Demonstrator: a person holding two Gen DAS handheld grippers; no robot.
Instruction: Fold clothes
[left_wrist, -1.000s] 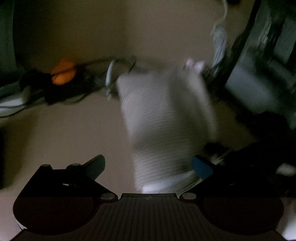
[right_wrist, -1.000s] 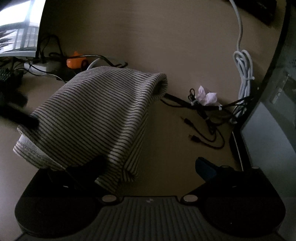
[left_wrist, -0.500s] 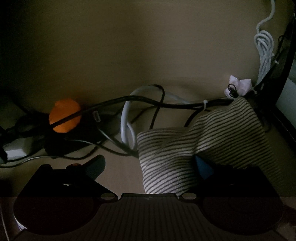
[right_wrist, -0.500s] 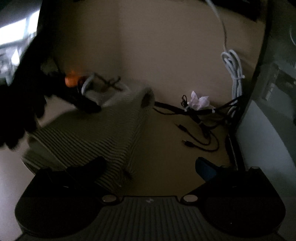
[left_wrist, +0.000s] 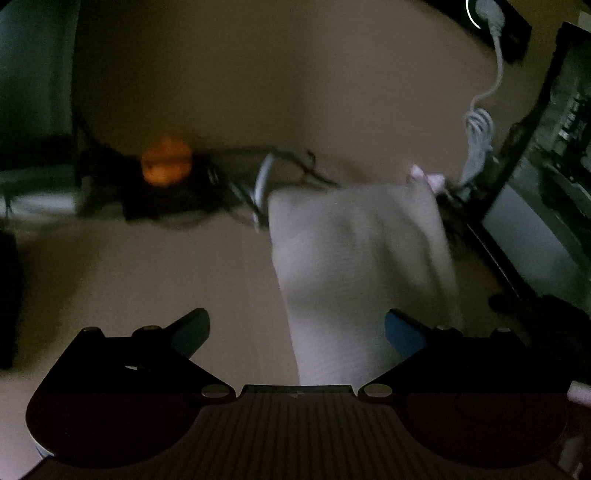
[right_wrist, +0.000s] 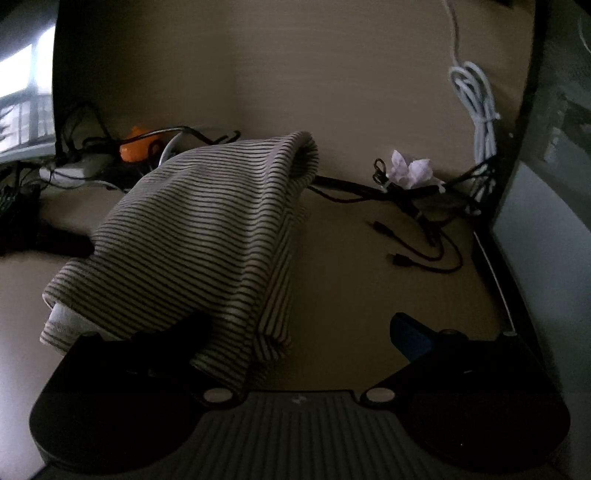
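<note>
The striped cloth (right_wrist: 192, 236) lies bunched at centre-left of the counter (right_wrist: 351, 288), draped over one finger of the gaping right tool (right_wrist: 306, 328), while the left tool (left_wrist: 295, 328) is spread and empty; pinch corners squarely, I'd say.

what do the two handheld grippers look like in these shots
Both look alike. The left gripper and right gripper each have a dark, ribbed centre plate flanked by two rounded black lobes with a pale round fastener on each side. Each carries two angular fingers: one black, the other tipped with a blue pad. No cables or sleeves show.
</note>
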